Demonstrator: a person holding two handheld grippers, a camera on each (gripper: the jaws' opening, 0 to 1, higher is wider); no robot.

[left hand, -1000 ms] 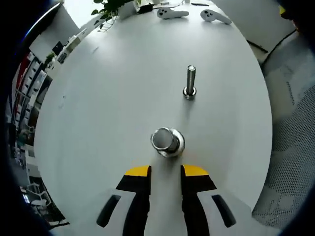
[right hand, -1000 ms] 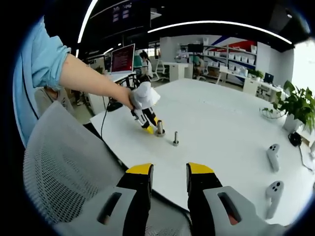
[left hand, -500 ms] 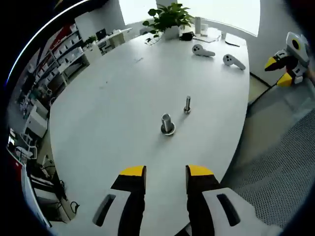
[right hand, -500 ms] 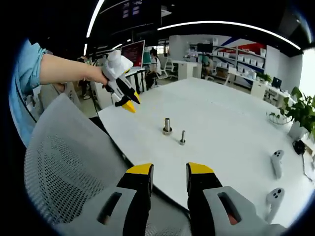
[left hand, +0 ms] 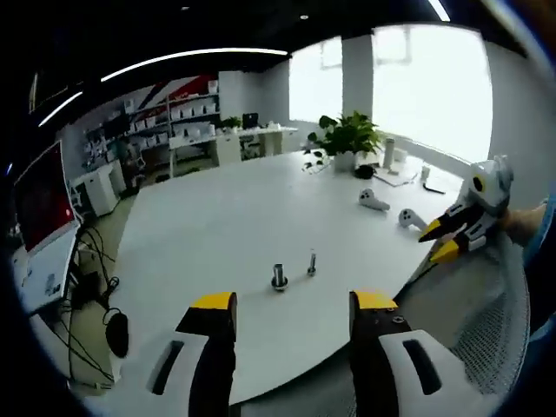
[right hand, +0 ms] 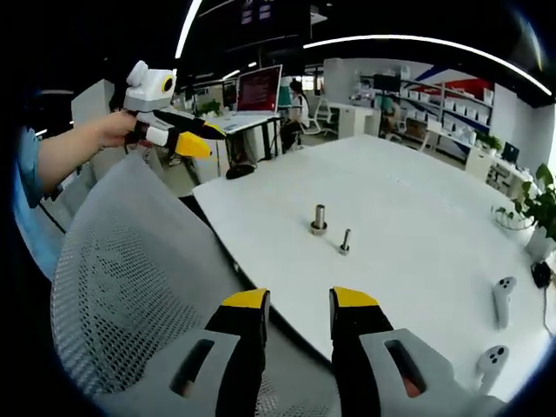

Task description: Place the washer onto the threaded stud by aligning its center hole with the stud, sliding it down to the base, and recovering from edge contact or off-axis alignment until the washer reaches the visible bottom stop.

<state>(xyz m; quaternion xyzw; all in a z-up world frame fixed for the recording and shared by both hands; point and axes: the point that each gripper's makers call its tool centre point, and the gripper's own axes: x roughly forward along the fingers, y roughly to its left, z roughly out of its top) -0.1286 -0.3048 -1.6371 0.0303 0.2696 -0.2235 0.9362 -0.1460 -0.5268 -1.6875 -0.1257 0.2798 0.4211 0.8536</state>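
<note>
Jaws parted, threaded stud [right hand: 319, 218] upright on table [right hand: 417, 208]

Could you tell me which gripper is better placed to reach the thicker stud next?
Right, marginally. Both are open and empty, off the table. The thicker stud looks larger and sits just ahead of the right gripper, while the left gripper is held high over the mesh chair.

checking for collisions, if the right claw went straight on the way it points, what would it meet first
Probably the white table, near its front edge; the right claw hangs over the mesh chair back. Depth is unclear.
</note>
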